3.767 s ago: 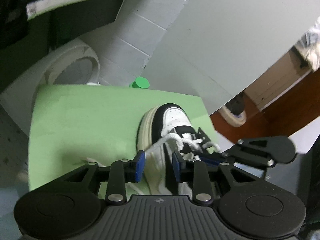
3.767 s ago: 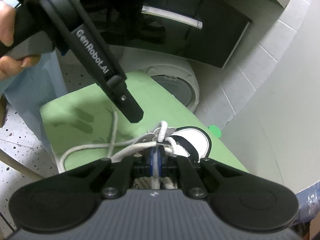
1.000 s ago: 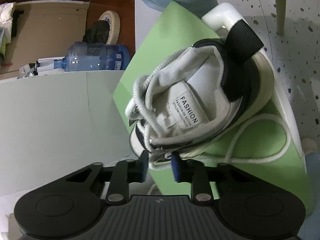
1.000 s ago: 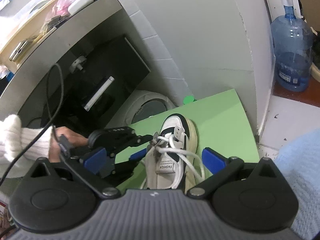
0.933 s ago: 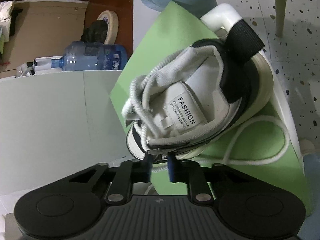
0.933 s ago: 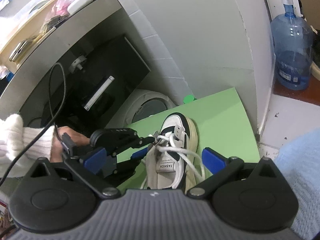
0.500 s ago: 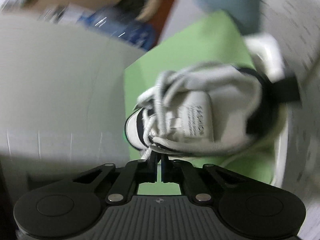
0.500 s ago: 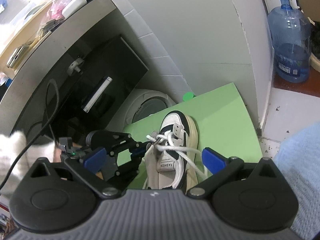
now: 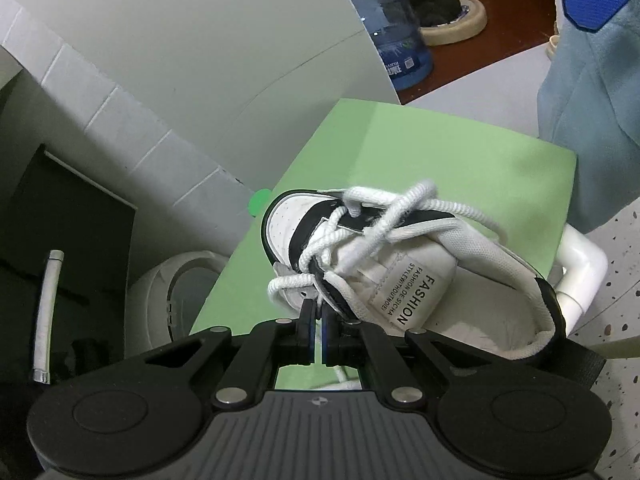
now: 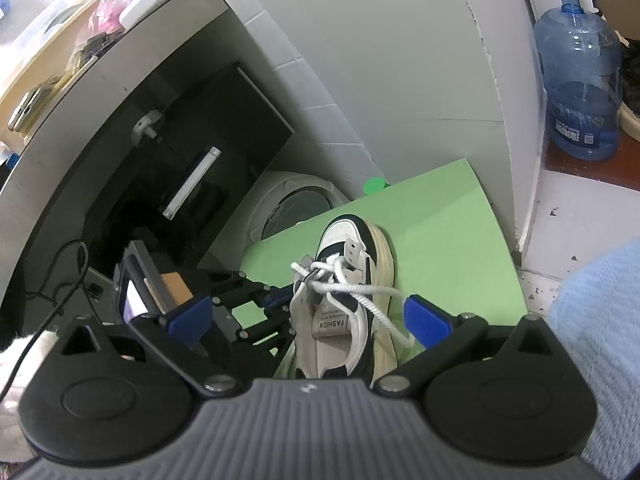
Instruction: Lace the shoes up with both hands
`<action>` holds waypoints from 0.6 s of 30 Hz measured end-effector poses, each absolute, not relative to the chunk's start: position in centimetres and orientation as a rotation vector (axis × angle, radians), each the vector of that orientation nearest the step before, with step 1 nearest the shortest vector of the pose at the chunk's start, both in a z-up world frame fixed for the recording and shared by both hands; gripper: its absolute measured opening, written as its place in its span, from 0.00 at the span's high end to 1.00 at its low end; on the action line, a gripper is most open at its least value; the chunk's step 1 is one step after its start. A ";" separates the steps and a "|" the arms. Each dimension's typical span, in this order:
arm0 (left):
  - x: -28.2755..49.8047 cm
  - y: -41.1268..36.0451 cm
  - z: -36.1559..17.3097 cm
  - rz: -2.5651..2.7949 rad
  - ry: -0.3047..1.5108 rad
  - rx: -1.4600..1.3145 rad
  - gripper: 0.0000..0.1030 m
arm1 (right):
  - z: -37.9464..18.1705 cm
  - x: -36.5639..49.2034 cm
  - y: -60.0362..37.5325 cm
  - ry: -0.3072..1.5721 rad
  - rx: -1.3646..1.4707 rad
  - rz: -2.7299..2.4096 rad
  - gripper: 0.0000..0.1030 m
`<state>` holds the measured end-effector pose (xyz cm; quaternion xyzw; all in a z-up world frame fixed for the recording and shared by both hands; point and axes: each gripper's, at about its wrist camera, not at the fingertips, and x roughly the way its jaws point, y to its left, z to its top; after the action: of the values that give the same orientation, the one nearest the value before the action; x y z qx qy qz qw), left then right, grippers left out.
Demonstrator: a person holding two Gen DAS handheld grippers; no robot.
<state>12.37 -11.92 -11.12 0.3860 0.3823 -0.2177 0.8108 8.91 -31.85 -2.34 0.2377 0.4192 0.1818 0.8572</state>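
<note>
Left wrist view: left gripper point(image 9: 316, 334) has its jaws pressed together on a strand of white lace point(image 9: 318, 304) at the near side of the shoe point(image 9: 384, 280).
Shoe: white and black sneaker lying on the green mat point(image 9: 440, 152), toe toward the tiled wall point(image 9: 120, 92).
Right gripper point(image 10: 304, 316): jaws spread wide, one on either side of the shoe's heel end, holding nothing.
Water bottle point(image 10: 580, 80): well beyond the shoe.
</note>
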 end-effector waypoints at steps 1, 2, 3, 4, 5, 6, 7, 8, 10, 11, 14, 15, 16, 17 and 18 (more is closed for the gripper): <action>12.4 -11.7 -11.0 -0.461 0.827 0.802 0.98 | -2.4 8.9 -31.9 0.881 0.500 0.381 0.00; 12.7 -11.3 -10.8 -0.448 0.847 0.750 0.98 | -2.4 8.9 -31.9 0.881 0.501 0.379 0.00; 13.1 -11.0 -10.6 -0.432 0.871 0.689 0.98 | -2.4 8.9 -31.9 0.881 0.503 0.377 0.00; 13.5 -10.7 -10.4 -0.416 0.893 0.627 0.98 | -2.4 8.9 -31.9 0.881 0.505 0.375 0.00; 13.7 -10.4 -10.3 -0.398 0.910 0.567 0.98 | -2.4 8.9 -31.9 0.880 0.506 0.374 0.00; 14.0 -10.1 -10.2 -0.383 0.918 0.523 0.98 | -2.4 8.9 -31.9 0.881 0.507 0.373 0.00; 14.1 -9.9 -10.1 -0.368 0.924 0.483 0.98 | -2.5 8.9 -32.0 0.883 0.508 0.374 0.00; 14.1 -9.6 -10.1 -0.348 0.931 0.438 0.98 | -2.5 9.0 -32.0 0.885 0.508 0.375 0.00; 14.4 -9.1 -10.0 -0.313 0.945 0.355 0.97 | -2.5 8.9 -32.0 0.886 0.505 0.378 0.00; 14.5 -8.9 -9.9 -0.295 0.954 0.309 0.97 | -2.5 8.9 -31.9 0.886 0.503 0.379 0.00; 14.7 -7.9 -9.5 -0.239 0.986 0.156 0.97 | -2.6 8.9 -31.9 0.888 0.504 0.376 0.00; 14.7 -7.4 -9.3 -0.221 1.000 0.098 0.97 | -2.6 9.0 -32.0 0.889 0.507 0.375 0.00; 14.8 -6.9 -9.3 -0.202 1.012 0.038 0.97 | -2.6 8.9 -32.0 0.889 0.509 0.374 0.00; 14.9 -6.4 -9.3 -0.191 1.021 -0.008 0.97 | -2.6 8.9 -32.0 0.889 0.509 0.374 0.00; 15.0 -6.0 -9.3 -0.182 1.029 -0.049 0.97 | -2.6 8.9 -32.0 0.889 0.508 0.374 0.00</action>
<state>15.01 -6.03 -9.28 -0.0233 0.4912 -0.0871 0.8664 8.92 -31.98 -2.61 0.2415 0.4228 0.1777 0.8552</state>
